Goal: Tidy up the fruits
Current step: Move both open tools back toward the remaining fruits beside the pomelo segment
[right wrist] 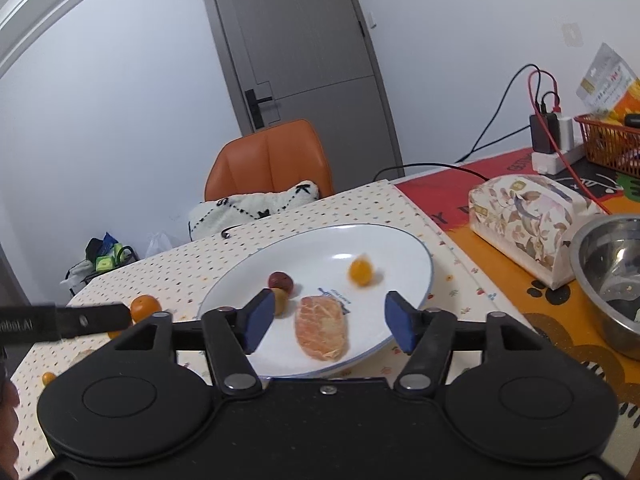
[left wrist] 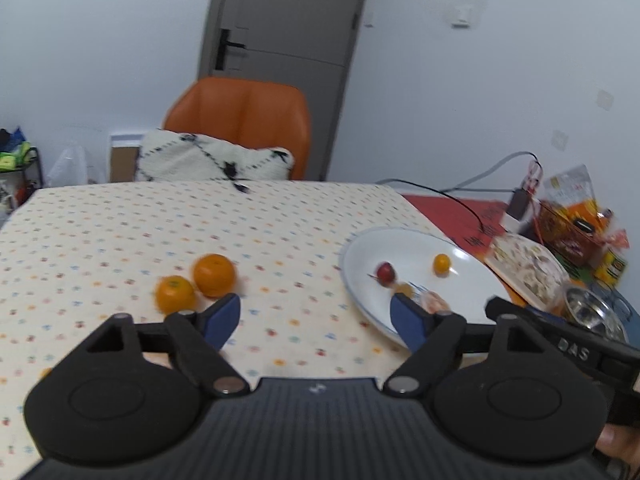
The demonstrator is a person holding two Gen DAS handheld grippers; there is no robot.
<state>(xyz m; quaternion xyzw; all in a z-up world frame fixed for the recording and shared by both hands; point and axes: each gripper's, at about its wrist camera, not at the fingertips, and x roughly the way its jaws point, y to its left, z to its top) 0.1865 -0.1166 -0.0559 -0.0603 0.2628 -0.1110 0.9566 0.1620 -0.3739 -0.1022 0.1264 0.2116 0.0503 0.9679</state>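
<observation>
- The left gripper hangs low over the worktop with its two blue fingers wide apart and nothing between them.
- The right gripper hangs over the near rim of the white plate. Its fingers are wide apart too, and it holds nothing.
- Right in front of the right gripper, on the plate, lies a peeled orange piece. It looks soft, so I think a hard squeeze would squash it.
- Just past the left finger of that gripper sit a small brownish fruit and a small red fruit, touching or almost touching.
- A little farther back on the plate is a small yellow fruit. It looks blurry, so it may be rolling.
- Off the plate, just in front of the left gripper, two oranges sit side by side on the dotted cloth.
- I think the job now is to bring these two oranges to the plate.
- To do it well, go down over one orange only, with a finger on each side of its middle.
- Close slowly so the round fruit does not pop out or bump the other one.
- Set it on a bare part of the plate, away from the small fruits.
- Far back are an orange chair with a pillow, and a grey door.
</observation>
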